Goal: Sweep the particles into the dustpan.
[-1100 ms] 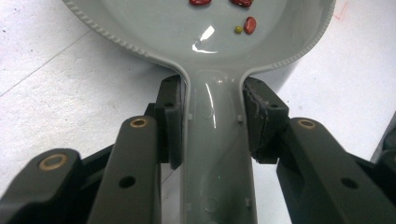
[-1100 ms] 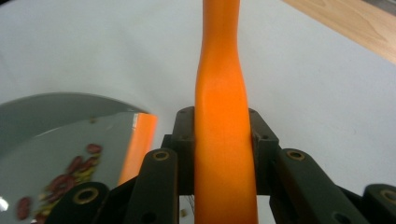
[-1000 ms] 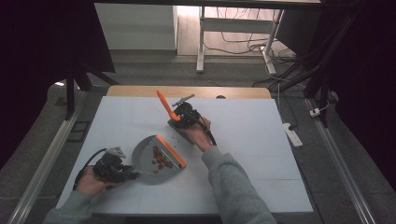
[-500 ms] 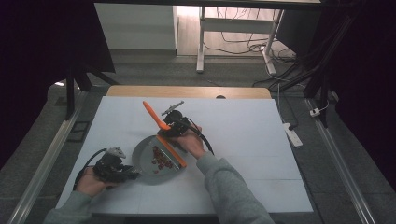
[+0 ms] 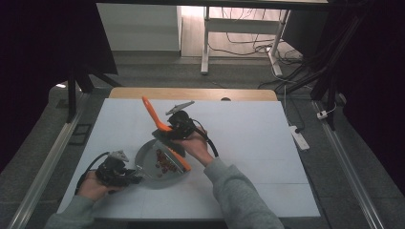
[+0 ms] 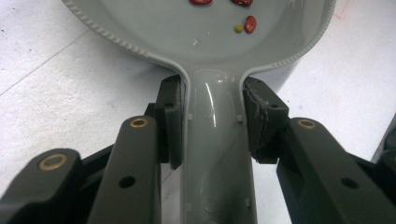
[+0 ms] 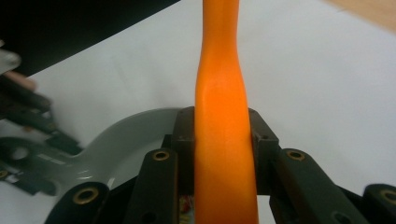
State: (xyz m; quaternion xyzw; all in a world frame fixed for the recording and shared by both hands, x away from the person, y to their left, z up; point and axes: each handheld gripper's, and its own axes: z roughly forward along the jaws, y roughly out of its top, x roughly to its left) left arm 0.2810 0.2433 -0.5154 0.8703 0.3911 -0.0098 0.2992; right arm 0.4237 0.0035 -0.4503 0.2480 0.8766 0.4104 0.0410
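Both jaws are clamped: my left gripper [image 5: 125, 172] pinches the handle of the grey pan [image 6: 205, 42], holding it flat on the white worktop [image 5: 248, 129], and my right gripper [image 5: 177, 128] grips an orange spatula [image 7: 219, 140] over the beans [image 5: 164, 162] in the pan. I judge this the stirring or scooping step; next I must lower the spatula's blade under the beans without tipping the pan.

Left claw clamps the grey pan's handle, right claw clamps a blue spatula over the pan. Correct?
Not quite: the spatula is orange, not blue, as the right gripper view shows. The rest holds: the left claw clamps the grey pan's handle, and the right claw clamps the spatula.
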